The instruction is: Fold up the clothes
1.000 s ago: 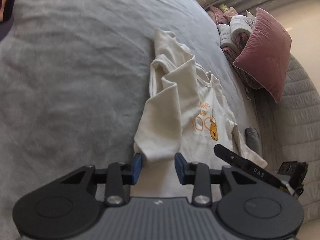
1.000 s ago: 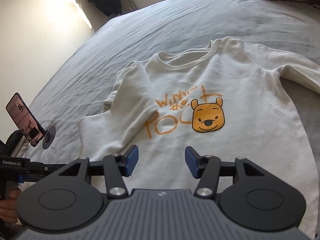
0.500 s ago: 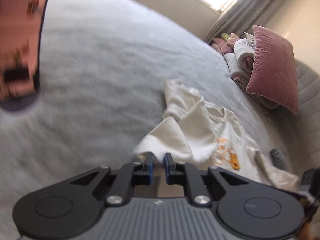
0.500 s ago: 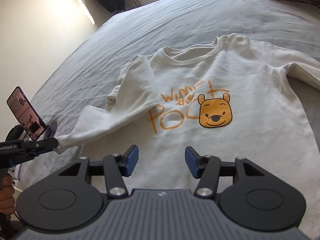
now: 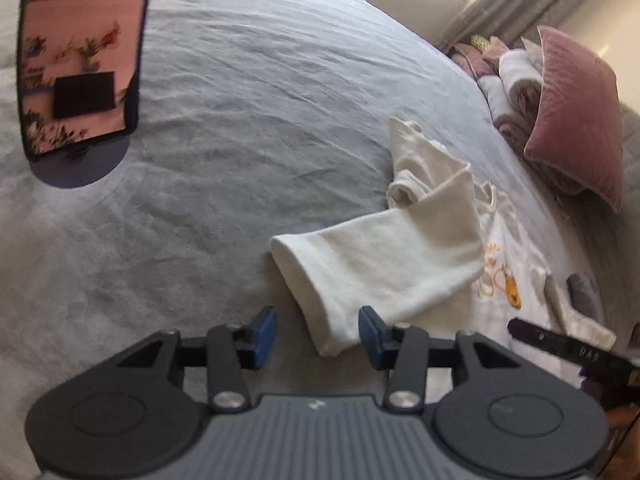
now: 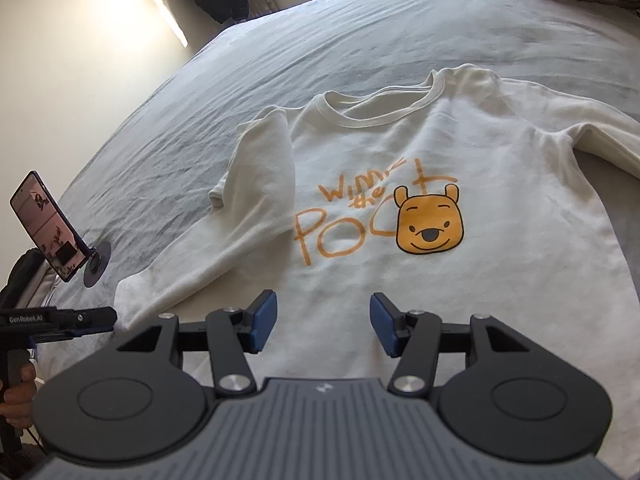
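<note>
Cream sweatshirt [image 6: 460, 168] spread face up on the grey bedspread [image 6: 360, 20], orange bear print [image 6: 430, 224] and lettering across the chest, neckline toward the far side. Near sleeve [image 5: 380, 264] pulled out sideways off the body, lying slack on the bedspread with its cuff end between the blue pads of the left gripper [image 5: 318, 334]. Jaws there just been opening, now parted at a middling width, neither pad pressing the cloth: cuff released, not gripped. Right gripper [image 6: 324, 322] poised over the lower front of the sweatshirt, fingers apart at a middling width with nothing between them, only fabric beneath. Far sleeve [image 6: 580, 128] stretched away to the right edge. Phone on a round stand [image 6: 56, 232] upright on the bedspread at the left, screen lit. Pink velvet pillow [image 5: 576, 116] and a heap of folded laundry [image 5: 508, 88] against the headboard end, well apart from the sweatshirt
</note>
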Demonstrator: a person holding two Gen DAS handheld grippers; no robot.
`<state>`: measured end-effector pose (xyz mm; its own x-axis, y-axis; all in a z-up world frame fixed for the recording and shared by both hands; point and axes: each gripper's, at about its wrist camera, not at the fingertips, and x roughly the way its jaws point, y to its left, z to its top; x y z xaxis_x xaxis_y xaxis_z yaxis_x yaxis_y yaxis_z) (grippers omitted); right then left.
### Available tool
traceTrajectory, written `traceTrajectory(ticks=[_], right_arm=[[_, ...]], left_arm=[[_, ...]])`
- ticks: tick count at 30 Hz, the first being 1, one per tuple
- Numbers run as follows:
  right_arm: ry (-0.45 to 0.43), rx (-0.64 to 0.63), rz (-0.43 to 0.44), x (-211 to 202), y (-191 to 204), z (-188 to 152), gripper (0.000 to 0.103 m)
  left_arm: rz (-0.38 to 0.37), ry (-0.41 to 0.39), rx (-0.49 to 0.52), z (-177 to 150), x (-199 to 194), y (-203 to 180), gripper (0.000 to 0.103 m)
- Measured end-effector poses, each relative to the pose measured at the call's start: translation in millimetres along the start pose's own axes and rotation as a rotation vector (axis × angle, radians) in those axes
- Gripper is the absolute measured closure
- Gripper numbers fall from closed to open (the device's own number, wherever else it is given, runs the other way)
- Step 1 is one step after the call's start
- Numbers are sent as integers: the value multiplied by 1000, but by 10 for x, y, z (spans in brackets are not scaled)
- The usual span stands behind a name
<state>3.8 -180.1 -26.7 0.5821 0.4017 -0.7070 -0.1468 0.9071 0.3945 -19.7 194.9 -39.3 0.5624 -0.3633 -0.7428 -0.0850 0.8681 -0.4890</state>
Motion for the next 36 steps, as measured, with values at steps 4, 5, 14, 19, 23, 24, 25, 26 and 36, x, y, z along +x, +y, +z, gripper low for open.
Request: traceTrajectory(ticks=[4,5,14,19,23,24,25,26,36], right_arm=[[8,2,-6,34,1,-10,47],[9,1,-6,37,3,-14,47],[12,-26,-16,70,64,-67,47],[-7,2,-16,69,81,-48,47],[-26,11,-3,97,150,20,47],[-29,8,0,106,173,35,47],[-30,10,5,122,197,54,47],[-31,11,11,138,221,73,47],[-85,91,121,509,566,486,47]], left_arm=[[-28,-24,-139,14,72,156,59],[-31,-34,-161,6,107,155,59],[129,-156,97,-20,368,-335,96],[250,-273,331,128,172,-648,97],[276,-337,409,476,-118,-820,97],[287,-352,413,602,-201,-848,97],[294,-362,415,712,-271,-866,97],[300,-373,418,822,-346,-884,97],[411,-426,408,1724,-826,-720,97]])
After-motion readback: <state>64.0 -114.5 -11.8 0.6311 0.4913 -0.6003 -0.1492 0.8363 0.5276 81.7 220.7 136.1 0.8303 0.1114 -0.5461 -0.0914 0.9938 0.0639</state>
